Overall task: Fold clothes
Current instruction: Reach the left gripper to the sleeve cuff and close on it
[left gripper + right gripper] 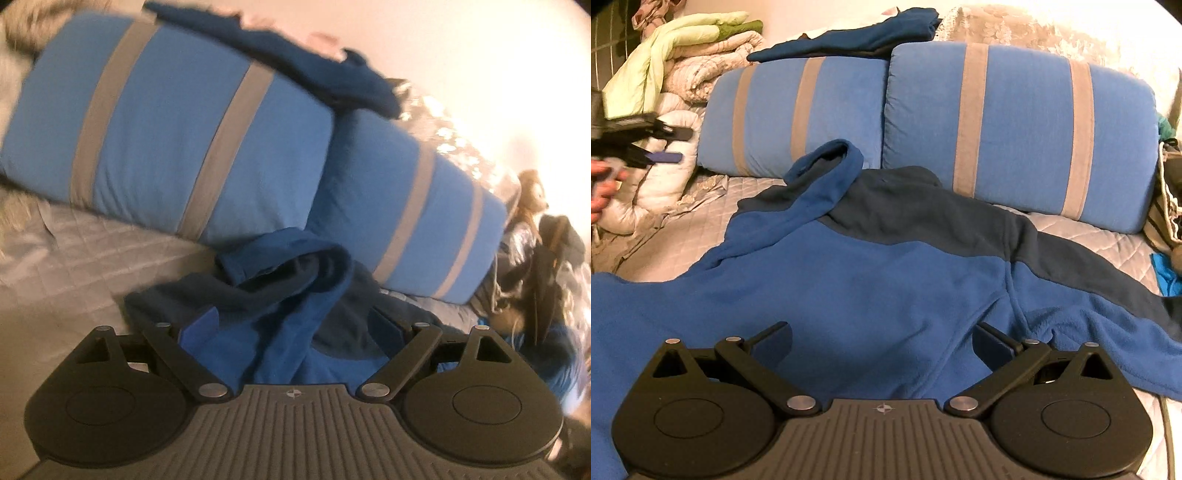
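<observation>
Fleece [871, 280], two-tone blue, lies spread on the bed [701, 236] below the striped pillows [1015, 122], so folding looks barely begun. Both the left gripper [291, 325] and right gripper [882, 343] have fingers released, empty; next, I judge, each must pinch an edge.

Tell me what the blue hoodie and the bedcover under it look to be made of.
Blue hoodie: likely fleece, going by its matte, fuzzy nap and soft thick folds. Bedcover: apparently quilted grey fabric with diamond stitching and a slight sheen, possibly satin-like; fibre uncertain.
</observation>
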`<state>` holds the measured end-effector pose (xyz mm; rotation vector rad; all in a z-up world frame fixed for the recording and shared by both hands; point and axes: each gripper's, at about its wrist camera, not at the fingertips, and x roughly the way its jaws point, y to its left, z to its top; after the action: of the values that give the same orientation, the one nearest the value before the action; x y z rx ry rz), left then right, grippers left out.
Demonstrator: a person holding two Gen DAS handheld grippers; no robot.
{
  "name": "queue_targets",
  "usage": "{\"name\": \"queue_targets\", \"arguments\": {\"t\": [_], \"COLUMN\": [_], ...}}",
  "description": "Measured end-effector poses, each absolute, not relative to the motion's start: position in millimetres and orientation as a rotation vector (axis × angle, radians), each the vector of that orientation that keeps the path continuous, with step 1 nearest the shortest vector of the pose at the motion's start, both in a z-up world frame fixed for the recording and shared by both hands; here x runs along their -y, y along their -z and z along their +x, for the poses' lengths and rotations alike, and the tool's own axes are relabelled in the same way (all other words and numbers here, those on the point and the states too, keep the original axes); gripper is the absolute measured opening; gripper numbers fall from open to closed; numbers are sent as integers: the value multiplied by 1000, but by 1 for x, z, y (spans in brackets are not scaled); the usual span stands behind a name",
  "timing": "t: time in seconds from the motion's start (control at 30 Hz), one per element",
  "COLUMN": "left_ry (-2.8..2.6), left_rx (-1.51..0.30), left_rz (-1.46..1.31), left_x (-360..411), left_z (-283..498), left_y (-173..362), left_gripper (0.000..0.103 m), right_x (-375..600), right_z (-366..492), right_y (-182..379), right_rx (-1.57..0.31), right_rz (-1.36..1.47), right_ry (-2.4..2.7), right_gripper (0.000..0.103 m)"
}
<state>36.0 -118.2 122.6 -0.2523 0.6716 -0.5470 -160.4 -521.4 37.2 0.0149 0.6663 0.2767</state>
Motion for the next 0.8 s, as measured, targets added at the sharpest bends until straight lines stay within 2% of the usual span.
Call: {"name": "queue_targets", "arguments": {"t": [0.23, 0.43, 0.8], "left_ry": [599, 585, 472], "left_rx": [-778, -831, -869], "left_rz": [-598, -856, -1345], "left_x": [113, 121, 127], "left_z": [108, 152, 187], "left_y": [-79, -42, 29], "left_gripper": [89, 81, 74], "right_x": [527, 524, 523], "right_z": [-155, -152, -146], "right_y": [-34, -32, -29], "right_rx": [-690, -710, -748], "right_rz": [65, 52, 72], "right_ry": [-292, -314, -354], "right_gripper": [103, 103, 102]}}
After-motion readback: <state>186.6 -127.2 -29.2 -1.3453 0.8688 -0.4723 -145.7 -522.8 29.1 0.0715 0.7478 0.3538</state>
